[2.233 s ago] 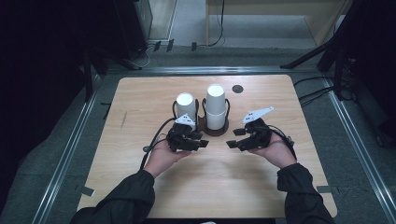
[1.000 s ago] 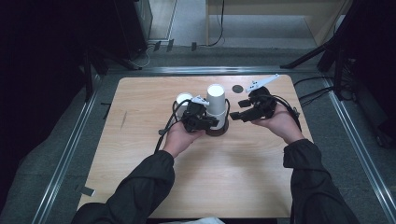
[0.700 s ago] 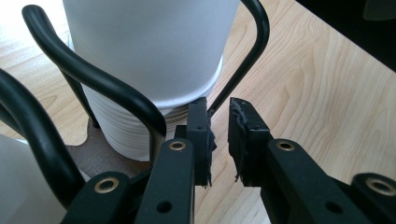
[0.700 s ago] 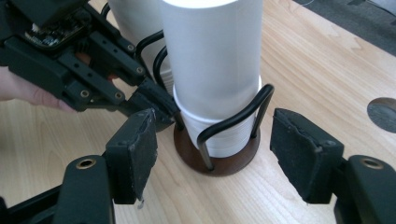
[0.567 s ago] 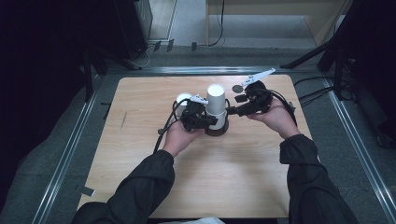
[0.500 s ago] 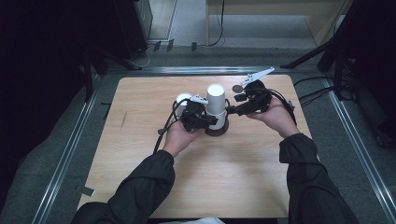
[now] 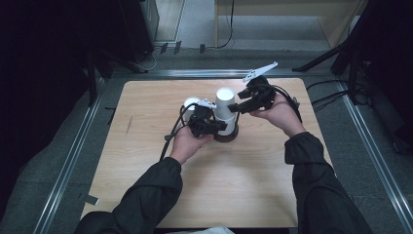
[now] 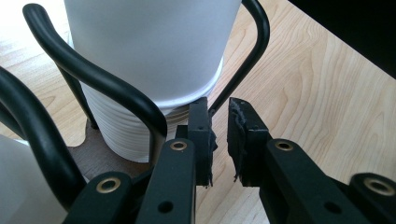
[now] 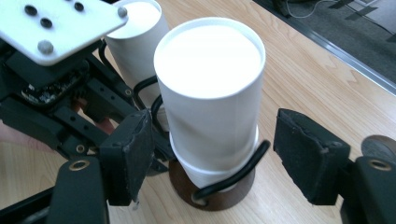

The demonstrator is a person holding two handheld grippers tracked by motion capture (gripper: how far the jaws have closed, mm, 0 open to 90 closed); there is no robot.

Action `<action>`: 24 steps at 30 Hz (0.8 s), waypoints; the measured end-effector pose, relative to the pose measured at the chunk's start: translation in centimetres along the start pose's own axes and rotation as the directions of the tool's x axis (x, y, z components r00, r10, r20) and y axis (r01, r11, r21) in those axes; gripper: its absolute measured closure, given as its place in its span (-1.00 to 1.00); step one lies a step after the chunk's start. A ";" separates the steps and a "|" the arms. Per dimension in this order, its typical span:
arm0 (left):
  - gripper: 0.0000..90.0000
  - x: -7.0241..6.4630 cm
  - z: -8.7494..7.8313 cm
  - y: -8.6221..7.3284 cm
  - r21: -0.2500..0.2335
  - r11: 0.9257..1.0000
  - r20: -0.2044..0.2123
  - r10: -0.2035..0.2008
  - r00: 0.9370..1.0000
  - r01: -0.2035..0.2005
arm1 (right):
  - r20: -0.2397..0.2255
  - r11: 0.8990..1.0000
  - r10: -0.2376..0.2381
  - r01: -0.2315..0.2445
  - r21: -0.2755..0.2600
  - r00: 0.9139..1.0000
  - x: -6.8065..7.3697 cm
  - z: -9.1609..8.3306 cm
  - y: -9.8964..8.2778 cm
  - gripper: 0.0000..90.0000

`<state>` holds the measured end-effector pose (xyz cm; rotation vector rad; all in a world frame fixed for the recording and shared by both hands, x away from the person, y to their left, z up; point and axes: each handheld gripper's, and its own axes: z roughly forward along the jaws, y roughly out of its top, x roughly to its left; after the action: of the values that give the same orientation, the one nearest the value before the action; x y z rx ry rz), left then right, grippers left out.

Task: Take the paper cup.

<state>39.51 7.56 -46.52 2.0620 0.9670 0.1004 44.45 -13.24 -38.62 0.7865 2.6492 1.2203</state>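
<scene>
left tongs (image 7: 221, 127) together at the holder base (image 7: 229, 136), nothing between them | stacked white cups (image 7: 225, 105) upright in the holder, desk (image 7: 146, 97) centre | right tongs (image 7: 233, 108) at the cups' 3 o'clock, apart, just been opening, straddling the cups, no contact

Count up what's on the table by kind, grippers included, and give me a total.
White cup stacks: 2 (tall stack, short stack)
Cup holder: 1
Dark round disc: 1
Grippers: 2 (left gripper, right gripper)
Total: 6
</scene>
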 end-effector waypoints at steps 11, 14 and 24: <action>0.77 0.0 -0.1 0.0 0.005 1.000 -0.002 0.006 1.000 -0.006 | -0.003 0.999 -0.031 0.031 0.038 1.000 0.0 2.1 1.8 -0.41; 0.76 0.0 -0.1 0.0 0.005 1.000 -0.002 0.010 1.000 -0.010 | -0.005 0.998 -0.033 0.033 0.048 0.999 0.2 2.5 2.0 -0.41; 0.77 0.0 -0.1 -0.1 0.004 1.000 -0.002 0.010 1.000 -0.010 | 0.032 0.997 -0.040 0.038 0.072 0.999 0.7 2.4 2.3 -0.28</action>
<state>39.41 7.65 -46.56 2.0706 0.9592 0.1065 45.59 -10.03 -38.41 0.7547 2.6812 1.0989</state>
